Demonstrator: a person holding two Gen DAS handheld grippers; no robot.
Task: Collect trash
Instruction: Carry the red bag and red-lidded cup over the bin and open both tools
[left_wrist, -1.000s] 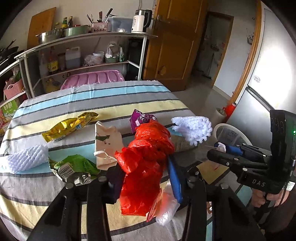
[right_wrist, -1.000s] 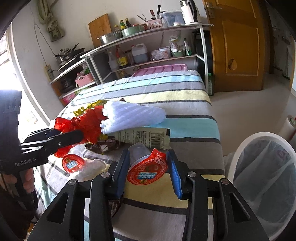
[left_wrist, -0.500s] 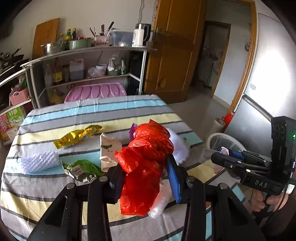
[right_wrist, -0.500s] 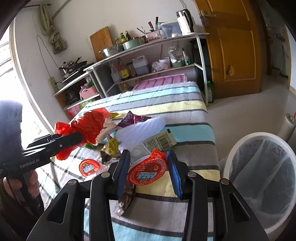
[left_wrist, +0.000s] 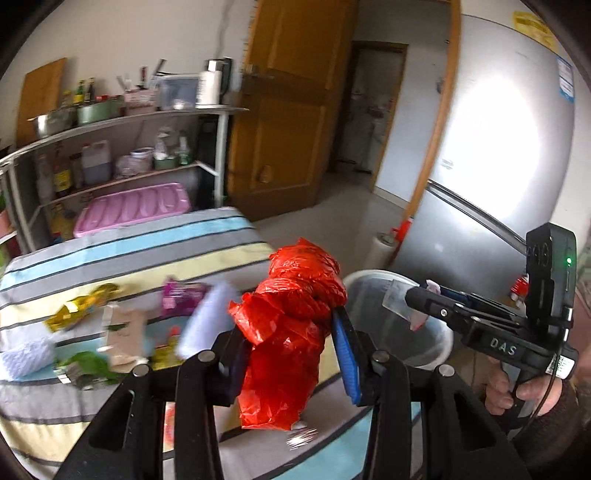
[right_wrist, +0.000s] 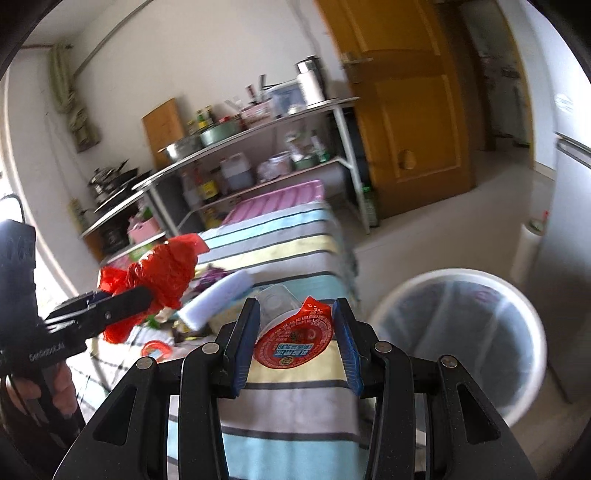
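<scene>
My left gripper (left_wrist: 291, 350) is shut on a crumpled red plastic bag (left_wrist: 291, 325) and holds it above the table's right edge, beside the white trash bin (left_wrist: 439, 339). The bag also shows in the right wrist view (right_wrist: 162, 273). My right gripper (right_wrist: 295, 339) is shut on a clear plastic cup with a red foil lid (right_wrist: 291, 339), held above the table edge, left of the bin (right_wrist: 461, 332). In the left wrist view the right gripper (left_wrist: 417, 302) hangs over the bin with the cup.
The striped table (left_wrist: 129, 254) holds several wrappers: gold (left_wrist: 81, 306), purple (left_wrist: 181, 295), green (left_wrist: 88, 369), white foam (left_wrist: 22, 354). A metal shelf rack (left_wrist: 110, 147), a wooden door (left_wrist: 291, 110) and a fridge (left_wrist: 498, 166) stand around.
Both grippers have lifted and swung right, away from the table's middle toward the bin. The bin has come much closer in both views. Each still holds its item.
</scene>
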